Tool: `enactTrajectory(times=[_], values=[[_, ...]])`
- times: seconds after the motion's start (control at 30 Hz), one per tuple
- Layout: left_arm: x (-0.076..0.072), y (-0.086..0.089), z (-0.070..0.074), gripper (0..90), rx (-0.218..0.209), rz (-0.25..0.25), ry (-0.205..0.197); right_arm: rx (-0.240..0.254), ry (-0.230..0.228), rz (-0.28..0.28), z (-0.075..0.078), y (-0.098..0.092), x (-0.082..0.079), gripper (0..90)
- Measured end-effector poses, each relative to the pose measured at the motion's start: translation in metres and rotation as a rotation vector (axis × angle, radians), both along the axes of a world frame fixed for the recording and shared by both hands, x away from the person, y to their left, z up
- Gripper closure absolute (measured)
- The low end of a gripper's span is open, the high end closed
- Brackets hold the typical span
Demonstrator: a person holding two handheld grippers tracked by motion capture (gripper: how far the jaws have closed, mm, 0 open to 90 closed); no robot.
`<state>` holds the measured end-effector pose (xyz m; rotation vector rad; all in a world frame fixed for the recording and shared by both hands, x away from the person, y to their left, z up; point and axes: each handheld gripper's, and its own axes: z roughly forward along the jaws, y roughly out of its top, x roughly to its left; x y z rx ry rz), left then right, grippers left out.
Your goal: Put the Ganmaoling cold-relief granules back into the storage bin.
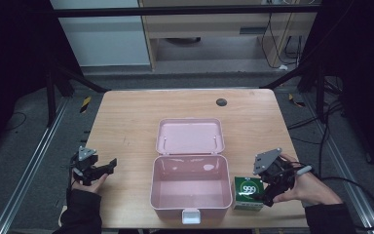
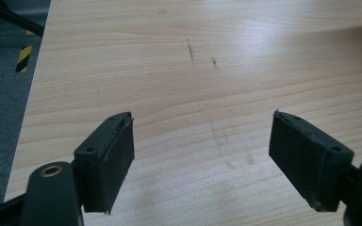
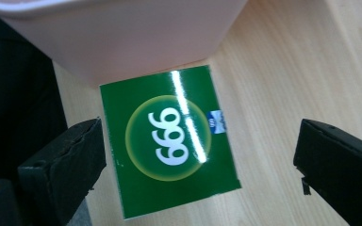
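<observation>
Jaws of the right gripper (image 3: 200, 160) are gaping wide over a glossy green box (image 3: 169, 141) printed "999", sitting against the open pink case (image 1: 191, 187). Left gripper (image 2: 200, 160) is hovering wide open, empty, over bare table (image 2: 217, 70).

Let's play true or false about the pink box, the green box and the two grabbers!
1. The pink box is open. True.
2. The green box lies inside the pink box. False: it sits on the table, beside the pink box's right wall.
3. The right gripper is open, with the green box between its jaws. True.
4. The left gripper holds a ball. False: it is open over bare wood.
5. The pink box is full of toys. False: its inside looks empty.
</observation>
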<state>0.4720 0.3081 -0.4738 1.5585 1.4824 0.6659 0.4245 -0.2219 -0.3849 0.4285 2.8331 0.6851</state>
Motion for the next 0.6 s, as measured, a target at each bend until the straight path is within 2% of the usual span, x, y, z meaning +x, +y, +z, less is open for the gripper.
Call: enactTrajectory(times=[0.4, 0.6], values=[[0.000, 0.000, 0.000, 21.9, 0.001, 0.000, 0.000, -0.036, 0.035, 0.046, -0.019, 0.009, -0.002, 3.4], [0.000, 0.000, 0.000, 22.0, 0.002, 0.001, 0.000, -0.069, 0.044, 0.057, -0.027, 0.013, -0.001, 3.3]])
